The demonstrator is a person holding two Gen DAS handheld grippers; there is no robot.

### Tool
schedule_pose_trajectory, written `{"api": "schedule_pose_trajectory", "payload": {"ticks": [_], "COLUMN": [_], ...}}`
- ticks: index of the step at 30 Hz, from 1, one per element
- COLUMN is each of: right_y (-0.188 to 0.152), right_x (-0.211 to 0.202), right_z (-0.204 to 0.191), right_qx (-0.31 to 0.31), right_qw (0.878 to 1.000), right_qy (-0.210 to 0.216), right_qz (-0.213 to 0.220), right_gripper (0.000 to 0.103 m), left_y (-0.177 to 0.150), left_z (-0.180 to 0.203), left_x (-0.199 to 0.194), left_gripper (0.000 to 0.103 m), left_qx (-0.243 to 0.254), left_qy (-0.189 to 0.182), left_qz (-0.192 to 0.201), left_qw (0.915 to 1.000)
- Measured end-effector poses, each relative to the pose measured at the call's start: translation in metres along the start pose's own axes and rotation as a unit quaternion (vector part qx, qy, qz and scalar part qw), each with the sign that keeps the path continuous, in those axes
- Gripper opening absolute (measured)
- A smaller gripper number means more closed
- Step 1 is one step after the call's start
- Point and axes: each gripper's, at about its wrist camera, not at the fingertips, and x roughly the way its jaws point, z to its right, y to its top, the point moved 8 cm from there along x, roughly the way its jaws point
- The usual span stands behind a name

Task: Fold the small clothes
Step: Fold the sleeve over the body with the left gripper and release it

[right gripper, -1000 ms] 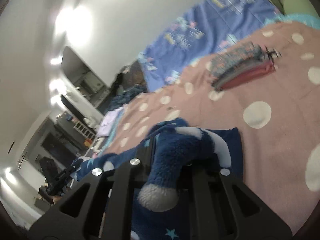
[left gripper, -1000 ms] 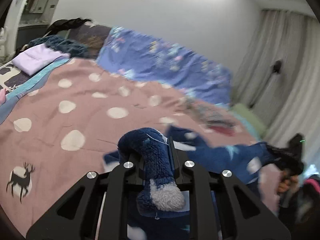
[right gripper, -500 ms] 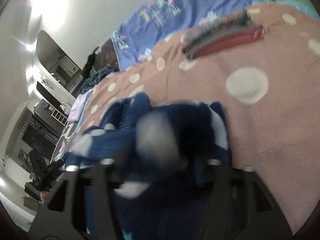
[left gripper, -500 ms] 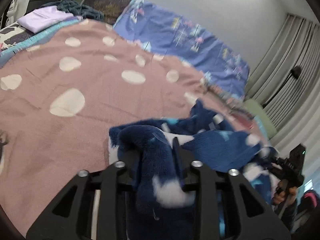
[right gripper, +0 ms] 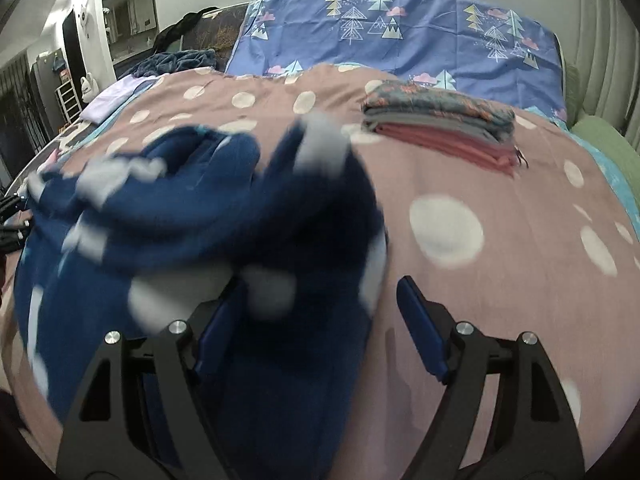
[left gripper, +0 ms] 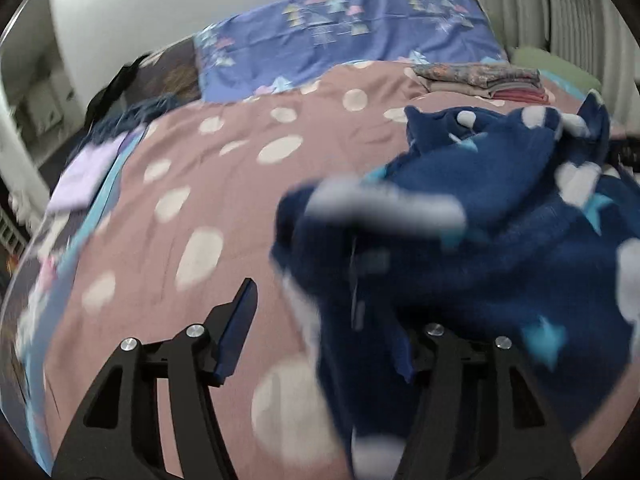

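Fleece garment (left gripper: 500, 240) drapes over your left gripper's (left gripper: 328, 320) right finger; both it and your right gripper (right gripper: 316, 312) are spread, released.

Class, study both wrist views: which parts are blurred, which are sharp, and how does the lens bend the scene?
Left wrist view: the navy fleece garment is motion-smeared, and the polka-dot bedspread is soft too. Right wrist view: the garment is smeared again, yet the folded stack and tree-print pillow are sharp. Both views: fisheye bulges the bed, with dark corners.
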Motion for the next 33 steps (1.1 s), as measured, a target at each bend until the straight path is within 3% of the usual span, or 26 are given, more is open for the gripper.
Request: {"api": "schedule_pose_trajectory", "payload": {"ticks": [3,5,7,9,12,13,14,15,18,20,22,23,25,26,27,30,33], "right_y": [0.035,0.051,0.054,0.049,0.04,0.041,0.041,0.044,0.06,0.074,0.085,0.084,0.07,0.06,0.049,0.034,0.024], "right_x": [0.015,0.029,0.054,0.069,0.079,0.08,0.082,0.081,0.057,0.031,0.021,0.032,0.058,0.069,0.077,0.065,0.044], "right_z": [0.009,0.018,0.033,0.041,0.044,0.046,0.047,0.047,0.042,0.034,0.032,0.032,0.033,0.036,0.039,0.059,0.087], "right_qx": [0.038,0.072,0.134,0.182,0.214,0.222,0.229,0.234,0.232,0.214,0.196,0.19,0.188,0.195,0.212,0.281,0.309], "right_qw": [0.999,0.996,0.988,0.977,0.963,0.959,0.955,0.952,0.952,0.951,0.957,0.964,0.972,0.973,0.97,0.947,0.938], "right_qy": [0.03,0.054,0.07,0.101,0.154,0.166,0.177,0.189,0.2,0.22,0.207,0.181,0.14,0.115,0.111,0.154,0.157], "right_qz": [0.01,0.008,-0.026,-0.048,-0.056,-0.057,-0.056,-0.055,-0.012,0.033,0.053,0.037,-0.011,-0.033,-0.048,-0.021,0.005], "right_gripper": [0.078,0.055,0.042,0.042,0.042,0.038,0.024,0.017,0.012,0.012,0.018,0.03,0.04,0.04,0.04,0.04,0.04], "left_y": [0.037,0.054,0.058,0.053,0.048,0.048,0.048,0.049,0.066,0.073,0.074,0.071,0.052,0.044,0.034,0.028,0.044], "left_z": [-0.014,-0.028,-0.044,-0.051,-0.044,-0.039,-0.034,-0.03,-0.024,-0.028,-0.036,-0.038,-0.036,-0.035,-0.033,-0.039,-0.036], "left_x": [0.019,0.037,0.063,0.082,0.094,0.096,0.098,0.098,0.065,0.04,0.03,0.036,0.064,0.072,0.079,0.061,0.022], "left_gripper": [0.065,0.065,0.064,0.064,0.063,0.051,0.035,0.01,0.009,0.009,0.011,0.012,0.016,0.016,0.023,0.046,0.047], "left_qx": [-0.044,-0.099,-0.168,-0.215,-0.238,-0.238,-0.234,-0.231,-0.192,-0.182,-0.17,-0.168,-0.178,-0.178,-0.176,-0.167,-0.151], "left_qy": [-0.031,-0.067,-0.099,-0.13,-0.187,-0.197,-0.206,-0.209,-0.16,-0.148,-0.121,-0.11,-0.099,-0.093,-0.082,-0.019,0.012], "left_qz": [0.017,0.014,-0.006,-0.028,-0.04,-0.044,-0.05,-0.058,-0.013,0.019,0.024,0.013,-0.043,-0.059,-0.074,-0.055,-0.023], "left_qw": [0.9984,0.9927,0.9809,0.9675,0.9521,0.9501,0.9487,0.9485,0.9683,0.9719,0.9778,0.9797,0.9782,0.9778,0.9782,0.9843,0.9882]}}
